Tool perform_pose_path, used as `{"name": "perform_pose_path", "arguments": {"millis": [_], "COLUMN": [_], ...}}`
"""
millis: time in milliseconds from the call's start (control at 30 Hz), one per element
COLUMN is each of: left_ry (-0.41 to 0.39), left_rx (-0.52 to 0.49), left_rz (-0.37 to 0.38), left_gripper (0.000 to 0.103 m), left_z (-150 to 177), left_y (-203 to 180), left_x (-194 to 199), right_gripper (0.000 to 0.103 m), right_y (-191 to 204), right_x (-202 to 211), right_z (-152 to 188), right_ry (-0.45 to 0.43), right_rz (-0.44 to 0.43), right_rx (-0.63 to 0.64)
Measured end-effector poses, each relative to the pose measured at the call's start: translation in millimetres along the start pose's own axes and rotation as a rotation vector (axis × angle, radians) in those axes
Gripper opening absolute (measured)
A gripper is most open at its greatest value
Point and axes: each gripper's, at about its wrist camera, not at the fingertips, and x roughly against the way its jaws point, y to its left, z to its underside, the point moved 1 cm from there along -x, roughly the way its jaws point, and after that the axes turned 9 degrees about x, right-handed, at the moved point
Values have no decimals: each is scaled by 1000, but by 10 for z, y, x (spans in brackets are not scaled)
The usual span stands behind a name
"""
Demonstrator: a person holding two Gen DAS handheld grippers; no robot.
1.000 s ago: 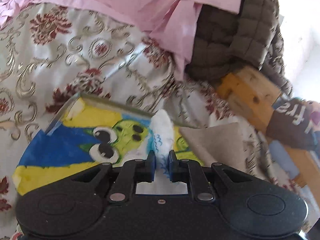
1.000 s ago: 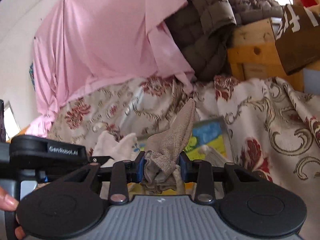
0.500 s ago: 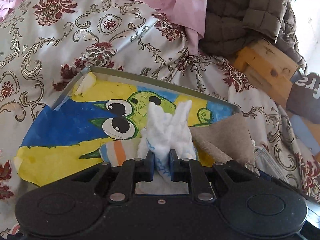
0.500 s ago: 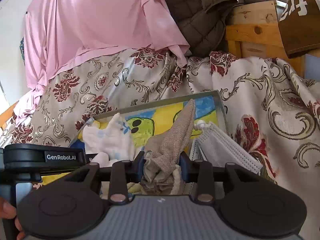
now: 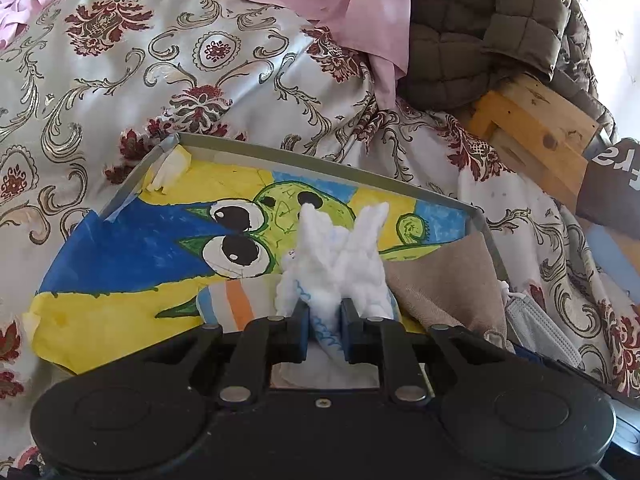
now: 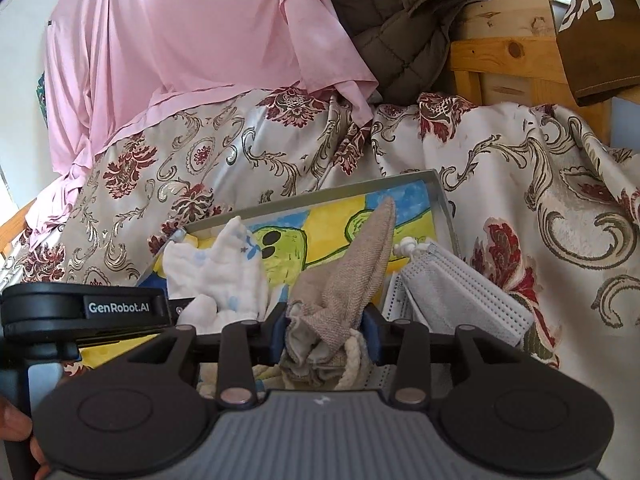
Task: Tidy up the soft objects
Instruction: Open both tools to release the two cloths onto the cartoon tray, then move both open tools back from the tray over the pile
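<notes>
1. Loosening is the main change: the left tool (image 5: 324,330) has come down over the tray (image 5: 320,168) in the last second, and its jaws are opening, though the white fluffy cloth (image 5: 336,264) is still pinched between the blue pads.
2. The right tool (image 6: 326,334) has barely moved, yet its jaws are opening faster; the beige woven cloth (image 6: 348,276) and a bit of white cord still sit between its pads and touch both.
3. Judged from this, both soft things are being set down in the tray, so the placing step looks nearly done.
4. The white cloth stands up just ahead of the left tool in two fuzzy peaks, crumpled, with faint blue marks low down. It would likely slump once freed.
5. The beige cloth rises ahead of the right tool as a tall folded point, coarse in weave, with a pale lining bunched at the pads.
6. To the right of the right tool, a grey pleated face mask (image 6: 460,296) lies in the tray, close beside the beige cloth.
7. The tray's floor carries a bright yellow, blue and green cartoon drawing (image 5: 160,248); the tray rests on a floral bedspread (image 5: 120,80), with a pink sheet (image 6: 180,40) and a quilted brown jacket (image 5: 480,32) beyond.
</notes>
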Motion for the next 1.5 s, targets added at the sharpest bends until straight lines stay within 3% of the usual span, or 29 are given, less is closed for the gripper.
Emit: {"name": "perform_pose_path", "arguments": {"millis": [133,200,333,567,767,833,967,1033,1267,1333,1500], "left_ry": [-24,-36,-62,-104,-163,-189,-223,-246,-309,-329,-365], "left_rx": [14,26,52,79,94,91,95,94,64,69,59], "left_rz": [21,33,41,27,20,16,21,18,26,32,50], "left_gripper": [19,20,30,46,55,64,67,74,81,90,97], "left_z": [18,21,9,4,22,42,106,153,358,460,779], "left_y": [5,13,12,-8,-18,-22,4,27,86,117,199], "left_x": [66,100,179,390,722,871,1184,1356,1941,2100,2457], "right_gripper": [46,54,68,82,91,94,99,102,103,103,103], "right_y": [5,-5,-3,26,99,113,155,192,309,348,481], "right_x": [41,74,164,465,859,999,1269,1400,1816,1918,2175], "right_z": [-19,-28,-66,-122,-186,-189,-199,-204,-77,-12,226], "right_ry": [-13,-20,-37,-87,-165,-189,-238,-264,-310,-315,-321], "right_rz": [3,7,14,34,50,57,57,58,56,57,54], "right_rx": [7,9,20,46,64,61,58,62,38,37,51]}}
